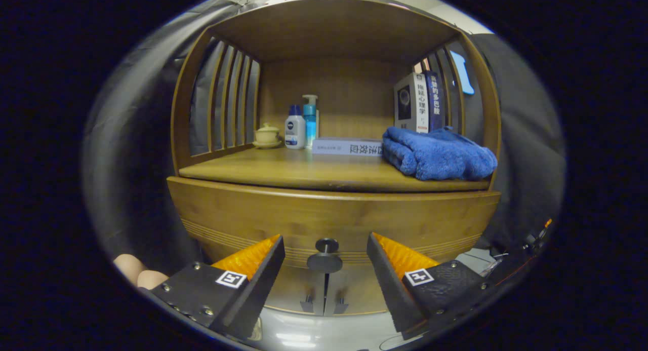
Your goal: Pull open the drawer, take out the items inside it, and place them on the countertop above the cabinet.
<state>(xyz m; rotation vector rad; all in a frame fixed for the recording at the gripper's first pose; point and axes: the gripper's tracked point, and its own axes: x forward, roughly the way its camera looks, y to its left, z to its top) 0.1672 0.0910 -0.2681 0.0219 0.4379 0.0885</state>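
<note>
A wooden cabinet fills the scene, with a closed drawer front point(253, 219) below its countertop point(304, 171). A dark round knob point(326, 246) sticks out of the drawer's middle, with a second dark disc point(324, 263) just beneath it. My gripper point(325, 247) is open, its two fingers standing left and right of the knob with a wide gap, touching nothing. Whatever the drawer holds is hidden behind its front.
On the countertop lie a folded blue towel point(438, 156) at the right, a flat book point(347, 147), upright books point(417, 102), two bottles point(301, 123) and a small lidded cup point(267, 134). Slatted wooden sides and a top board enclose the shelf. A person's fingers point(139, 272) show left of the gripper.
</note>
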